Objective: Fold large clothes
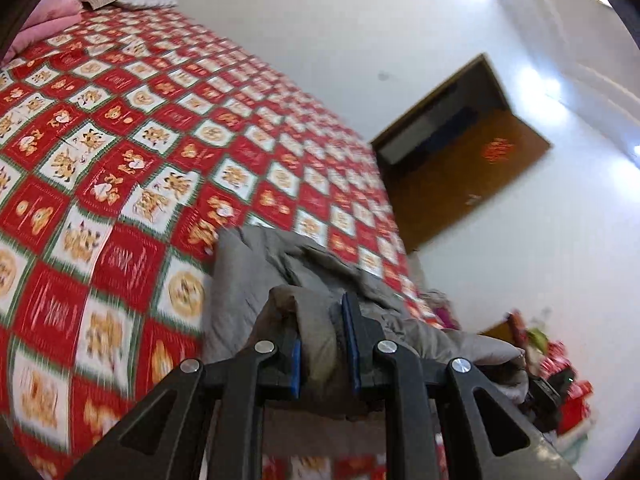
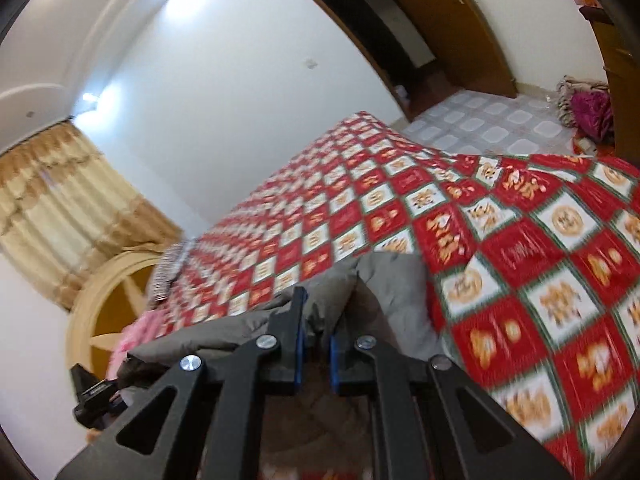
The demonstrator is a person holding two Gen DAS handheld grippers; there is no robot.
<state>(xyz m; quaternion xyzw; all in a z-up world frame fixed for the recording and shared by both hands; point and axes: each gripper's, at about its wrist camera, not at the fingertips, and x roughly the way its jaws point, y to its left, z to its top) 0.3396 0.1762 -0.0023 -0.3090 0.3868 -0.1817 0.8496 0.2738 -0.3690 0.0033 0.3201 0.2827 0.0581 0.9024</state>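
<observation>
The grey padded garment [image 1: 256,276] hangs bunched and creased over the red checked bedspread [image 1: 120,140] — left gripper [image 1: 324,320] and right gripper [image 2: 320,312] each clamped tight on a fold.

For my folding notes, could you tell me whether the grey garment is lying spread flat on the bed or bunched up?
Bunched up. The grey garment is pinched in both the left gripper and right gripper, hanging in thick folds over the checked bedspread.

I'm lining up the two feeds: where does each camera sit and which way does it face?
Left wrist: on the left gripper, facing along its fingers over the red-and-white checked bedspread toward the brown wooden door.
Right wrist: on the right gripper, facing the bedspread and beige curtain.
Shared: each clamps the grey padded garment.
</observation>
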